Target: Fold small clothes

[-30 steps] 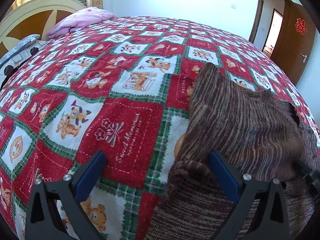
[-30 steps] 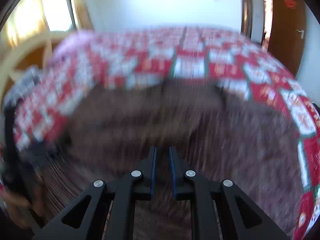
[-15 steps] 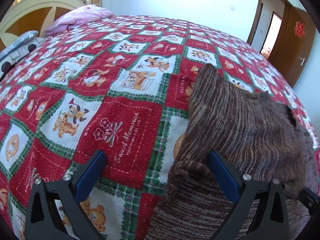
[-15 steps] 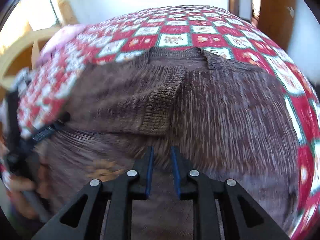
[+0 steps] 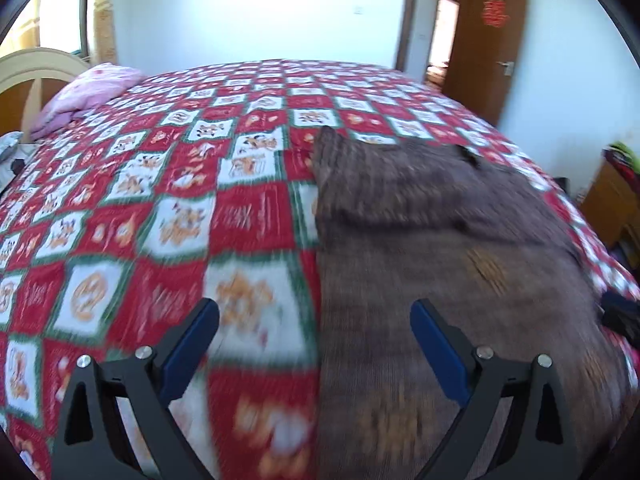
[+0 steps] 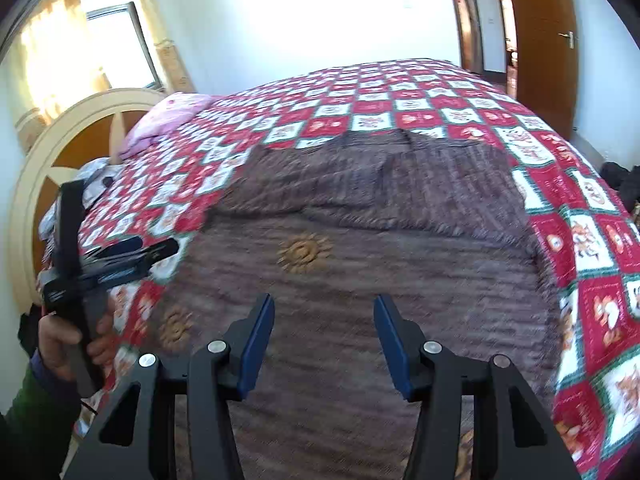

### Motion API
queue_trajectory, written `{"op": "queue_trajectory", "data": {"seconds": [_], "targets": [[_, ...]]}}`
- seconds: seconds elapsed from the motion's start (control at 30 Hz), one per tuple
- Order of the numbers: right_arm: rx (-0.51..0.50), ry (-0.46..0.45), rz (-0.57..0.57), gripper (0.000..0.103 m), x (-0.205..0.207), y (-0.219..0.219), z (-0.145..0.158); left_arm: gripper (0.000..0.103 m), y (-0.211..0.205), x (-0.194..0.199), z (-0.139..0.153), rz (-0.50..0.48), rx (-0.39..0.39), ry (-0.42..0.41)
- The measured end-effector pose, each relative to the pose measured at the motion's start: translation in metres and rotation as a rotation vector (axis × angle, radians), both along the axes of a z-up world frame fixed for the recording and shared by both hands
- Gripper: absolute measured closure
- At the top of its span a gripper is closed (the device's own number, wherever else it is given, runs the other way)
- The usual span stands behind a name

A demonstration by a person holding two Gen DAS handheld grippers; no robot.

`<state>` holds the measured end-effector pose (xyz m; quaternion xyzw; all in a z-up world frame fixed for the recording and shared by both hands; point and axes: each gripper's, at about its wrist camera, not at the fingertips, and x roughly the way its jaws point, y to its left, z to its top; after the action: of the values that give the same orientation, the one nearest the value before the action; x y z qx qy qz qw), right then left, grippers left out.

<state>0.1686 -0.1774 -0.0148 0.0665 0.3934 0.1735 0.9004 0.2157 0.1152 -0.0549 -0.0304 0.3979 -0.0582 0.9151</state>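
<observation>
A brown striped knit sweater (image 5: 448,264) lies flat on the red checked bedspread (image 5: 168,208), with both sleeves folded across its upper part. It also shows in the right wrist view (image 6: 360,264), with yellow sun motifs on its front. My left gripper (image 5: 314,312) is open and empty, held above the sweater's left edge. My right gripper (image 6: 324,304) is open and empty above the sweater's lower middle. The left gripper also shows in the right wrist view (image 6: 120,252), held in a hand at the left.
A pink folded blanket (image 5: 92,92) lies at the head of the bed by the cream headboard (image 6: 60,148). A brown door (image 5: 488,40) stands open at the far right. A wooden cabinet (image 5: 612,208) stands right of the bed.
My right gripper has opened and let go of the sweater. Both grippers have lifted and pulled back from it. The sweater now lies flatter, its left edge straight.
</observation>
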Motion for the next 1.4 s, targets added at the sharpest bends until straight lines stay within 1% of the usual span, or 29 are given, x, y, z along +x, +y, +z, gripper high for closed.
{"op": "queue_trajectory", "data": {"seconds": [0.07, 0.13, 0.2, 0.23, 0.33, 0.4, 0.5, 0.57, 0.6, 0.63, 0.7, 0.73, 0.8, 0.83, 0.87, 0.9, 0.93, 0.97, 1.03, 1.1, 1.13, 1.17, 1.23, 1.3, 1.37, 1.4], "targets": [[0.020, -0.019, 0.039, 0.050, -0.010, 0.008, 0.001, 0.004, 0.012, -0.028, 0.003, -0.054, -0.017, 0.002], [0.042, -0.042, 0.088, 0.050, -0.020, 0.019, 0.001, 0.006, 0.019, -0.054, 0.002, -0.110, -0.016, 0.032], [0.066, -0.042, 0.129, 0.050, -0.027, 0.031, -0.001, 0.007, 0.022, -0.074, -0.003, -0.168, -0.033, 0.084], [0.072, -0.038, 0.146, 0.050, -0.029, 0.037, -0.002, 0.008, 0.022, -0.087, -0.008, -0.197, -0.051, 0.127], [0.052, -0.033, 0.193, 0.050, -0.036, 0.055, -0.005, 0.011, 0.019, -0.108, -0.016, -0.230, -0.083, 0.205], [0.034, -0.042, 0.214, 0.050, -0.041, 0.064, -0.006, 0.016, 0.013, -0.117, -0.021, -0.259, -0.104, 0.244], [0.047, -0.051, 0.226, 0.050, -0.045, 0.068, -0.003, 0.025, 0.007, -0.120, -0.033, -0.291, -0.130, 0.299], [0.055, -0.060, 0.222, 0.050, -0.048, 0.067, 0.001, 0.041, 0.003, -0.120, -0.042, -0.293, -0.125, 0.341], [0.056, -0.067, 0.216, 0.050, -0.049, 0.064, 0.004, 0.043, 0.002, -0.118, -0.047, -0.290, -0.126, 0.370], [0.058, -0.072, 0.212, 0.050, -0.051, 0.063, 0.005, 0.044, 0.000, -0.117, -0.050, -0.285, -0.132, 0.381], [0.066, -0.078, 0.201, 0.050, -0.053, 0.057, 0.008, 0.044, -0.002, -0.117, -0.048, -0.288, -0.135, 0.381], [0.070, -0.078, 0.196, 0.050, -0.054, 0.055, 0.010, 0.048, -0.004, -0.118, -0.047, -0.288, -0.130, 0.386], [0.086, -0.073, 0.188, 0.050, -0.055, 0.051, 0.009, 0.060, -0.005, -0.117, -0.046, -0.275, -0.144, 0.392], [0.099, -0.065, 0.189, 0.050, -0.055, 0.049, 0.008, 0.069, -0.004, -0.116, -0.045, -0.267, -0.160, 0.395], [0.110, -0.057, 0.192, 0.050, -0.054, 0.048, 0.006, 0.082, -0.001, -0.115, -0.045, -0.260, -0.173, 0.397], [0.126, -0.041, 0.199, 0.050, -0.055, 0.048, 0.002, 0.088, 0.000, -0.115, -0.046, -0.251, -0.198, 0.403], [0.134, -0.030, 0.205, 0.050, -0.054, 0.049, -0.001, 0.091, 0.001, -0.113, -0.045, -0.242, -0.239, 0.415], [0.137, -0.022, 0.211, 0.050, -0.055, 0.050, -0.003, 0.094, 0.002, -0.114, -0.046, -0.237, -0.252, 0.415], [0.142, -0.006, 0.226, 0.050, -0.057, 0.054, -0.009, 0.095, -0.004, -0.114, -0.041, -0.245, -0.267, 0.402], [0.162, 0.015, 0.255, 0.050, -0.058, 0.058, -0.014, 0.096, -0.006, -0.111, -0.033, -0.258, -0.291, 0.365], [0.177, 0.030, 0.276, 0.050, -0.060, 0.061, -0.017, 0.100, -0.008, -0.109, -0.029, -0.263, -0.303, 0.355], [0.188, 0.042, 0.294, 0.050, -0.061, 0.062, -0.019, 0.100, -0.008, -0.107, -0.026, -0.264, -0.316, 0.352], [0.221, 0.072, 0.359, 0.050, -0.066, 0.070, -0.026, 0.100, -0.003, -0.098, -0.022, -0.265, -0.373, 0.363], [0.270, 0.108, 0.443, 0.050, -0.072, 0.080, -0.033, 0.100, -0.004, -0.088, -0.023, -0.262, -0.410, 0.379], [0.273, 0.140, 0.489, 0.050, -0.076, 0.089, -0.040, 0.100, -0.011, -0.083, -0.026, -0.260, -0.379, 0.382], [0.253, 0.159, 0.512, 0.050, -0.080, 0.096, -0.044, 0.100, -0.010, -0.082, -0.026, -0.263, -0.361, 0.384]]}}
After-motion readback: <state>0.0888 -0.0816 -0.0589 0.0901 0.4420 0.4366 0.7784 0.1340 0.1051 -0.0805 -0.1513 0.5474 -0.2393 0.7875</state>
